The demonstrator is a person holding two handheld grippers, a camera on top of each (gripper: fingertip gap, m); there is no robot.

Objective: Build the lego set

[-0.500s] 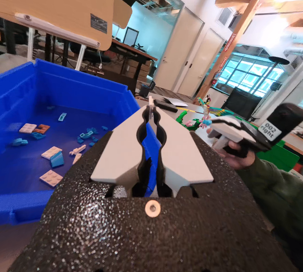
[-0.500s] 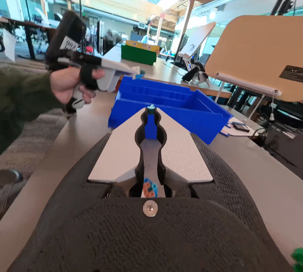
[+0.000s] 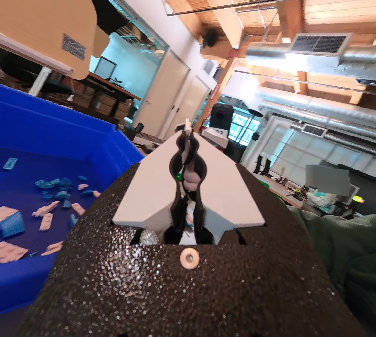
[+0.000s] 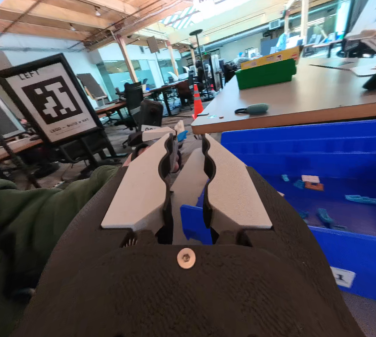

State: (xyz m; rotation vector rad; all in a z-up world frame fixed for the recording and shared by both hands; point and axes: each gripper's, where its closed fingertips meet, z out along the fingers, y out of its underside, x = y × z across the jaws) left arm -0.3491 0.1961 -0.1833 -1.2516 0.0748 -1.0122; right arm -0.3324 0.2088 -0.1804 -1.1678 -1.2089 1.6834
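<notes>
Your left tongs [image 3: 187, 134] are pinched together on a thin white plate [image 3: 187, 126] that stands on edge and sticks out past the tips; they are raised and tilted up toward the wooden ceiling, with the blue bin [image 3: 61, 123] low on their left side; loose blue and pink bricks [image 3: 50, 205] lie scattered on the bin's floor. Seen from your right side, the same left tongs [image 4: 179, 134] show the white plate [image 4: 180, 126] with a small blue piece [image 4: 182, 135] touching it at the tip; whether the blue piece is gripped or only stuck to the plate, you cannot tell.

Your right tongs [image 4: 188, 140] stand parted with a clear gap and hold nothing; they hang over the near corner of the blue bin [image 4: 295, 144], just beside your left tongs. A green sleeve [image 4: 40, 215] covers your left arm; behind it a framed marker board [image 4: 50, 99] stands on a dark stand; the long worktop [image 4: 284, 103] beyond the bin carries a green tray [image 4: 266, 75] and a small grey pouch [image 4: 257, 108].
</notes>
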